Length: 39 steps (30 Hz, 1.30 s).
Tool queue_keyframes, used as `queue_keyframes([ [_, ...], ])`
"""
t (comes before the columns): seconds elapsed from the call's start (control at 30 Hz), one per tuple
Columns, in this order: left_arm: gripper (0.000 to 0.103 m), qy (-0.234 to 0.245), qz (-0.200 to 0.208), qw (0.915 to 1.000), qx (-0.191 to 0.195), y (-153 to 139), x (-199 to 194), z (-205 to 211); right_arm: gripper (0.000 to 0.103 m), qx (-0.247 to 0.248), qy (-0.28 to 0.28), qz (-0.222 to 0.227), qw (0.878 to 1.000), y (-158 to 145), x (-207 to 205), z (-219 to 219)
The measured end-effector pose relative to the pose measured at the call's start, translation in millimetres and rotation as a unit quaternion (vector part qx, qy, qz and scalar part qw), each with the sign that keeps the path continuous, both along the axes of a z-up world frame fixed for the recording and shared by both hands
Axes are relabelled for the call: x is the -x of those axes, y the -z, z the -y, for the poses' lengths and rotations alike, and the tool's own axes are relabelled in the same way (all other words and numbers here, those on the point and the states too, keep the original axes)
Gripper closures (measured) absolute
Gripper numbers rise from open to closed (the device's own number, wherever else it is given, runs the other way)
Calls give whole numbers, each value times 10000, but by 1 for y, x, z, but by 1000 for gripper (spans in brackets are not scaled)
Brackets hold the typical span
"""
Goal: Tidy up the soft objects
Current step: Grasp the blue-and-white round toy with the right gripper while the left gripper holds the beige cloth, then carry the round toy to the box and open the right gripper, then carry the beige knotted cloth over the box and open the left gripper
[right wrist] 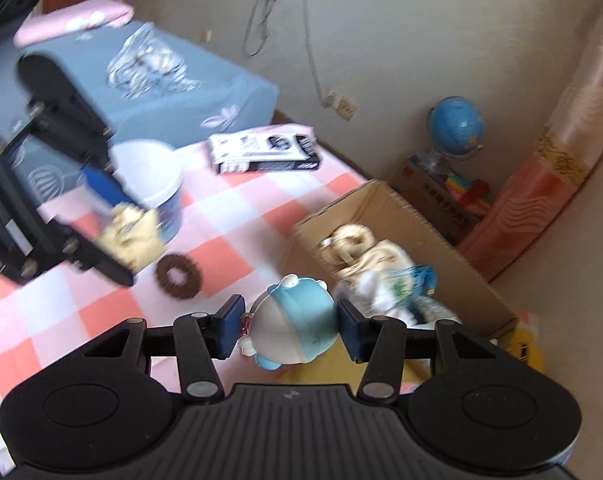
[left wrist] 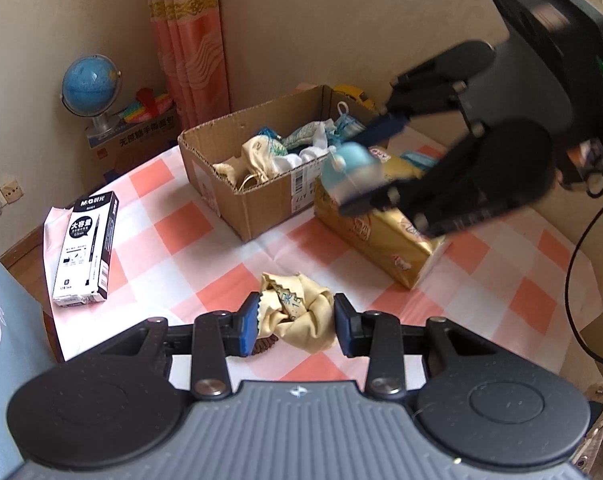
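The blue-and-white plush toy [right wrist: 291,320] you carry sits in the air just short of the cardboard box [right wrist: 453,248], over the yellow tissue pack [left wrist: 381,232] by the box's near corner, which suggests it is bound for the pile of soft things [left wrist: 285,148] already inside. Your right gripper [right wrist: 288,328] has its fingers part closed on the toy's round sides, pads pressing both flanks. The cream cloth [left wrist: 297,308] is bunched in your left gripper [left wrist: 295,324], narrow-set fingers pinching it above the checked tablecloth [left wrist: 205,224] toward the table's near edge, probably waiting its turn. A brown ring [right wrist: 178,276] lies loose on the tablecloth beside it, and a black-and-white carton [left wrist: 86,248] rests at the table's left edge.
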<state>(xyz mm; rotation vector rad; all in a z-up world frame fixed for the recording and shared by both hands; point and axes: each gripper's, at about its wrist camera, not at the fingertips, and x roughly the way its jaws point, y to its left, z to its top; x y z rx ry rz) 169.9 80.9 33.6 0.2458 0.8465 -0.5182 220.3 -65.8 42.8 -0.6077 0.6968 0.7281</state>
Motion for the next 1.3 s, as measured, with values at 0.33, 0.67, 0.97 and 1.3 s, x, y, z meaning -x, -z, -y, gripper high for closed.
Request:
queue_keyframes([
  [0.33, 66, 11, -50, 10000, 41, 0, 0, 4, 47, -262, 334, 76, 9991, -22, -58, -15],
  [0.67, 66, -63, -69, 10000, 22, 0, 0, 4, 46, -226, 572, 52, 9981, -17, -120, -45],
  [0.97, 66, -133, -86, 9999, 46, 0, -6, 5, 11, -497, 888, 10, 9948, -17, -118, -34],
  [1.3, 66, -248, -48, 9996, 92, -7, -31, 12, 0, -405, 1560, -143, 9868, -16, -67, 12],
])
